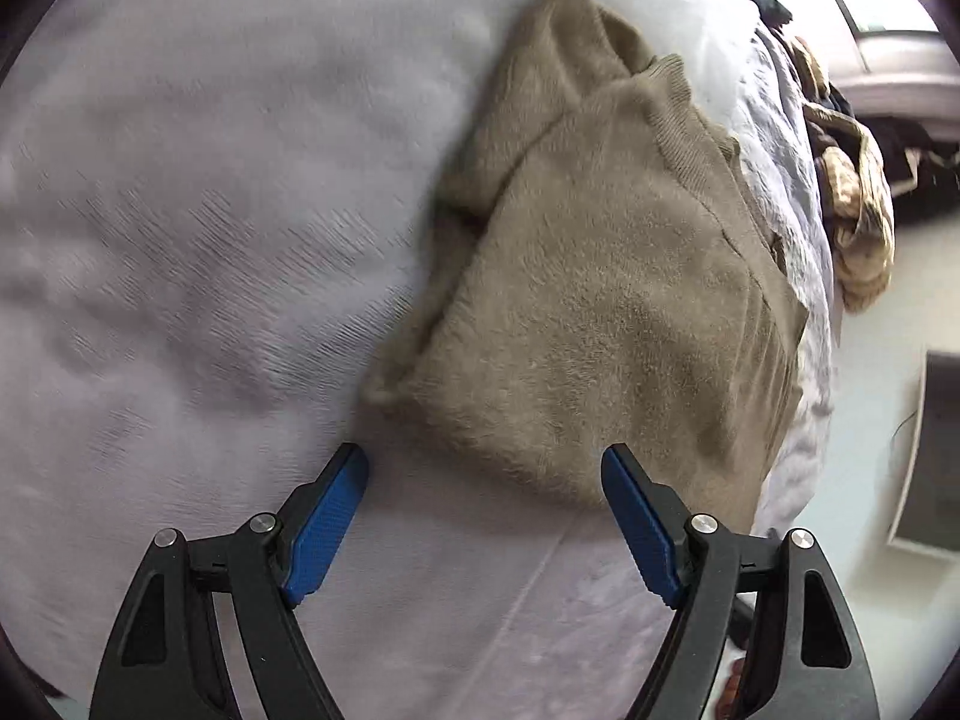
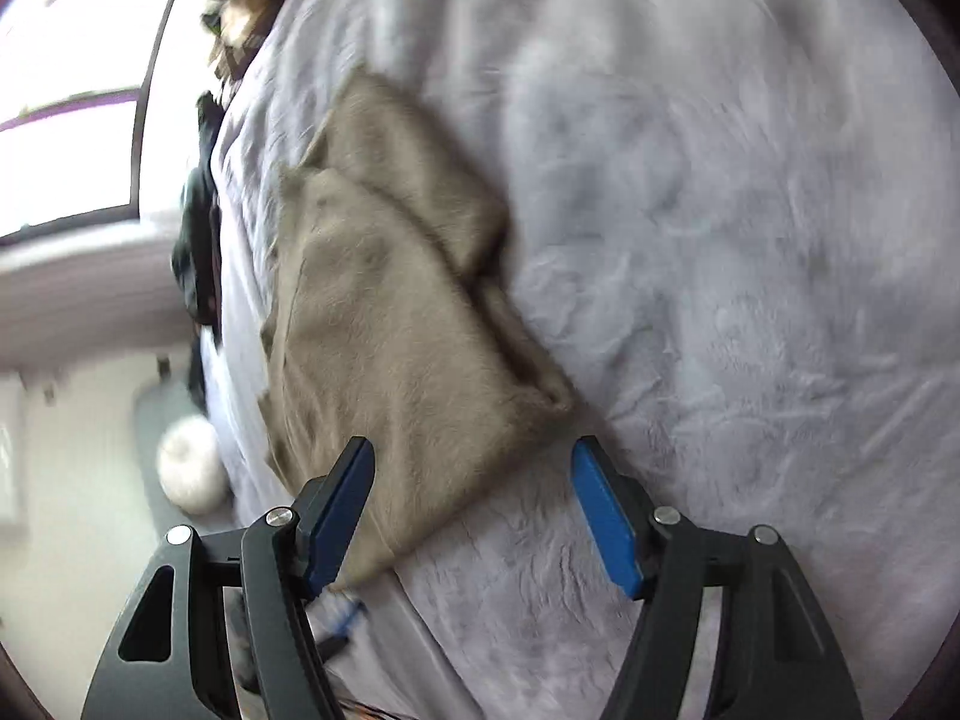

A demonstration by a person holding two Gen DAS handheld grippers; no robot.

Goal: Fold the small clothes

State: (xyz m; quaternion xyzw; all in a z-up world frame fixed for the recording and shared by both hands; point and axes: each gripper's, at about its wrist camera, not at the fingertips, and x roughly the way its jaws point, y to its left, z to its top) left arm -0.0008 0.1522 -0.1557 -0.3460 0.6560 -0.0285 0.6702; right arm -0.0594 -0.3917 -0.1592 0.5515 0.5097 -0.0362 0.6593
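Note:
A tan knit sweater (image 1: 606,300) lies folded on a pale lilac blanket (image 1: 210,240), a ribbed edge showing at its upper right. My left gripper (image 1: 486,462) is open and empty, its blue pads just short of the sweater's near edge. In the right wrist view the same sweater (image 2: 390,324) lies folded into a rough rectangle with a second folded part behind it. My right gripper (image 2: 474,456) is open and empty, hovering over the sweater's near corner.
The blanket (image 2: 720,240) covers a bed. A heap of patterned tan and dark clothes (image 1: 858,228) lies at the bed's far edge. A window (image 2: 66,120) and a white round object (image 2: 192,468) on the floor lie beyond the bed's side.

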